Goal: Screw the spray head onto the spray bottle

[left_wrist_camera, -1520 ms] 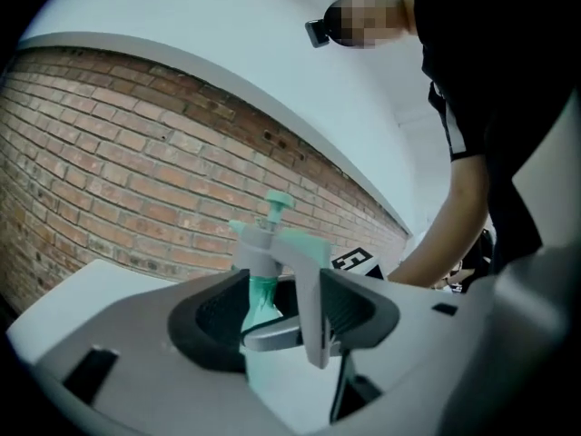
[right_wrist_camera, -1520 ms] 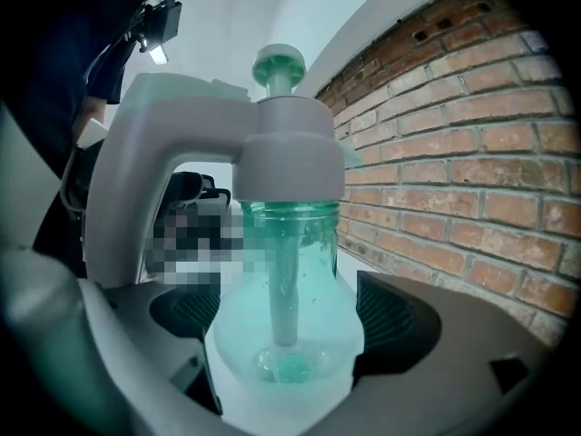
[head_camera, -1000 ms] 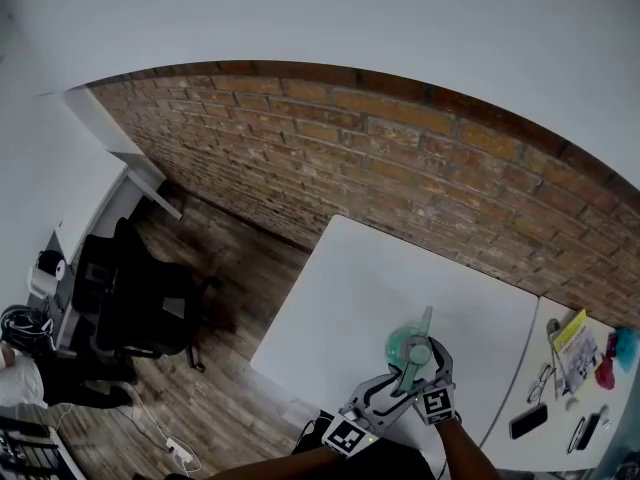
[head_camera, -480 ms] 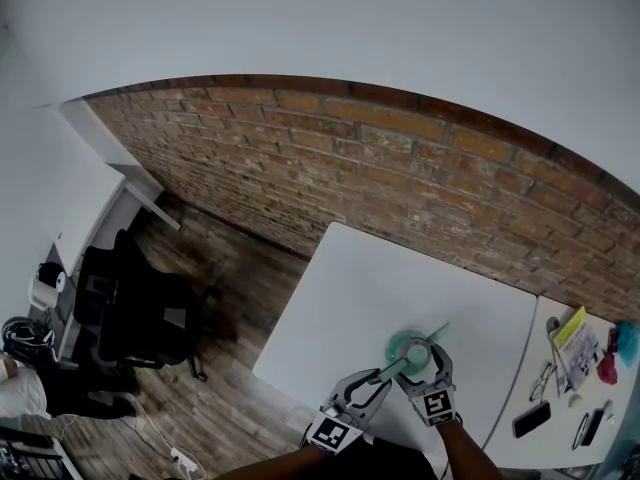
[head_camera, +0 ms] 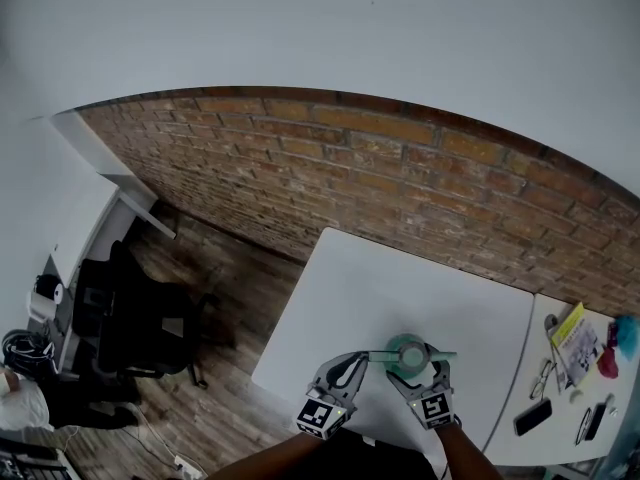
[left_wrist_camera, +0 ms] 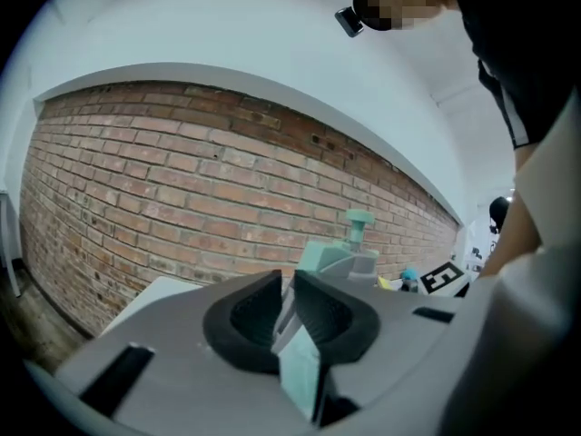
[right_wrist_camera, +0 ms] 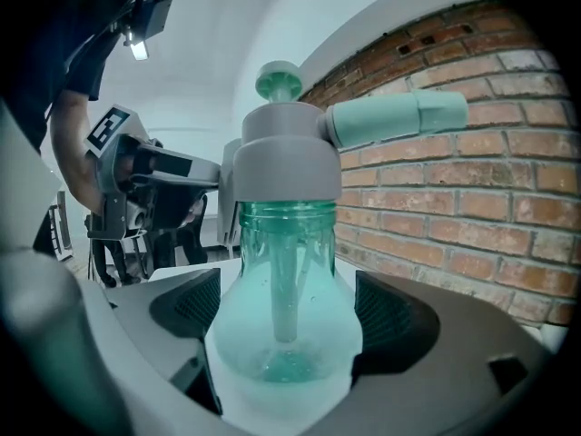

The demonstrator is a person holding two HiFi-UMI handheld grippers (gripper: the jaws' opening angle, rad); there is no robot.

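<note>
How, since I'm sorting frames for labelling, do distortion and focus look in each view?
Head view: strong fisheye bends the brick wall into an arc, lighting even. Left gripper view: same curving, bricks sharp, near foreground soft. Right gripper view: the bottle fills the centre, its lower part hazy; the spray head is crisp.

Glossy translucent spray bottle [right_wrist_camera: 283, 334] (plastic), matt spray head [right_wrist_camera: 281, 166], rough brick wall [right_wrist_camera: 472, 216]

No legible text or numbers; print on yellow booklet [head_camera: 573, 336] too small to read.
</note>
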